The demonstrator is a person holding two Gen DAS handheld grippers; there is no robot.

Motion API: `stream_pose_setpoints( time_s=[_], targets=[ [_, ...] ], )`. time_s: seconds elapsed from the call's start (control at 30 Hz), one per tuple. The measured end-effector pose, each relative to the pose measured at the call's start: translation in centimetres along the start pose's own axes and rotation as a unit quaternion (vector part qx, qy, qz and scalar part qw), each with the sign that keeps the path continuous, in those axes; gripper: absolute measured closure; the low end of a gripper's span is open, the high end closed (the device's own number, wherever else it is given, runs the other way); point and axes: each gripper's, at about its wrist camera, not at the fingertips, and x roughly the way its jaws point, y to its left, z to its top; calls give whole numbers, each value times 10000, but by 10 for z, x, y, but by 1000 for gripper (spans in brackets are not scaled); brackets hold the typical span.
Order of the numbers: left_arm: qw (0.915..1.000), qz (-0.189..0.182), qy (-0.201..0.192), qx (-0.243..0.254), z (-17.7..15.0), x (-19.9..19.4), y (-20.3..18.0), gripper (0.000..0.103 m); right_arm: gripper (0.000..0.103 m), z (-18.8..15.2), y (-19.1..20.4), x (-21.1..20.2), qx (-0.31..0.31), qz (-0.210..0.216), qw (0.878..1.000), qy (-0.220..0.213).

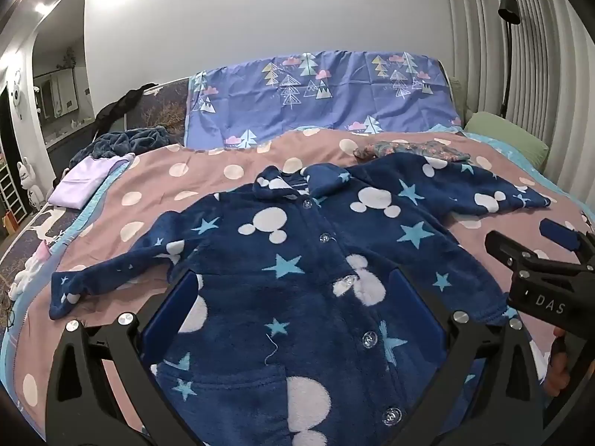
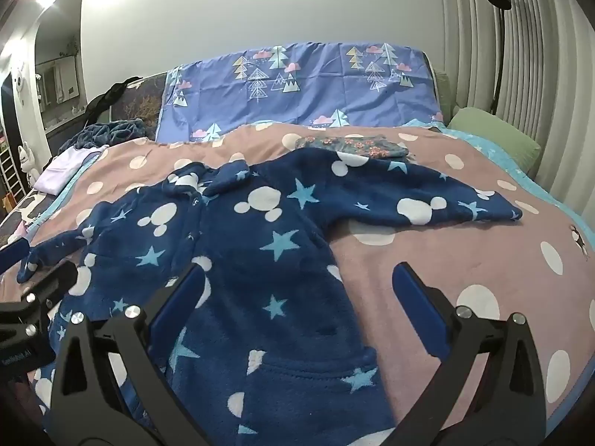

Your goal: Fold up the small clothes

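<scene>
A small navy fleece jacket (image 1: 297, 245) with white mouse heads, light blue stars and a row of buttons lies spread flat, front up, on the pink dotted blanket (image 1: 156, 186), both sleeves stretched out. My left gripper (image 1: 295, 293) hovers open over the jacket's buttoned middle, nothing between its blue pads. My right gripper (image 2: 297, 293) is open too, over the jacket's right side (image 2: 260, 260) and the bare blanket (image 2: 446, 245) beside it. In the left wrist view the right gripper (image 1: 535, 256) shows at the right edge, with fingers of a hand behind it.
A folded floral garment (image 1: 412, 148) lies beyond the jacket's right sleeve. A lilac cloth (image 1: 85, 182) and a dark blue crumpled fleece (image 1: 122, 141) sit at the bed's left. A blue tree-print pillow (image 1: 319, 96) stands against the wall, a green pillow (image 1: 509, 133) and floor lamp (image 1: 507, 52) at right.
</scene>
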Motion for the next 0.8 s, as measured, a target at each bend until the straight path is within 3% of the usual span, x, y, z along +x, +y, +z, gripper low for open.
stream_pose_setpoints(
  time_s=[0.8],
  targets=[
    [9984, -261, 475, -138, -22, 19, 4, 1, 2, -2, 6, 2, -28, -37, 10000, 75]
  ],
)
